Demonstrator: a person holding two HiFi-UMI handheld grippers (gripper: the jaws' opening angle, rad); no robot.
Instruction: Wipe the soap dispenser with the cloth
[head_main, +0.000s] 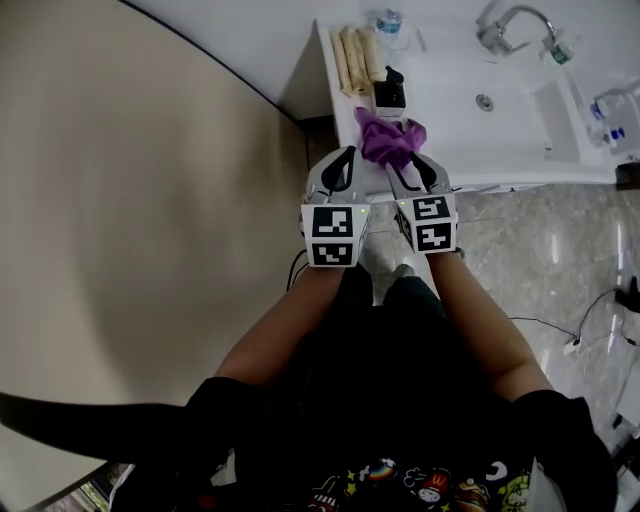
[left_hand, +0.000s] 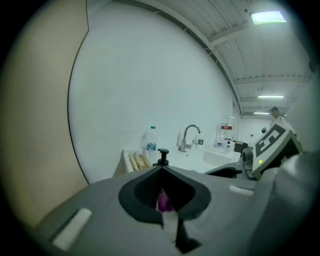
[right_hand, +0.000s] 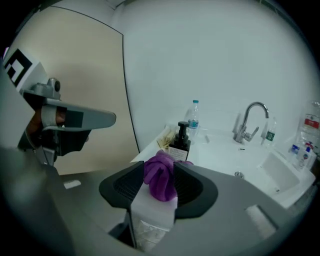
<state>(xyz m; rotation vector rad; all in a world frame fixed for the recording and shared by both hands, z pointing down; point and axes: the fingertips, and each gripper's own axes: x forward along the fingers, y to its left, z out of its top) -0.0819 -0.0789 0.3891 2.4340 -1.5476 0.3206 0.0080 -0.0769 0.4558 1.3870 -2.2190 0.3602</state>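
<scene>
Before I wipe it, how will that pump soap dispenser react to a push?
The soap dispenser looks tall and narrow under its pump, so a high push may tip it. On the smooth white counter it probably slides easily.

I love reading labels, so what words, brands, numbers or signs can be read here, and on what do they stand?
Nothing here is legible.
Soap dispenser: pale front label, print too small.
Water bottle: blue label, blurred.
Bottle at far right: red-and-white label, blurred.
Marker cubes: black-and-white square patterns, no letters.
Shirt: cartoon figures, no readable words.
</scene>
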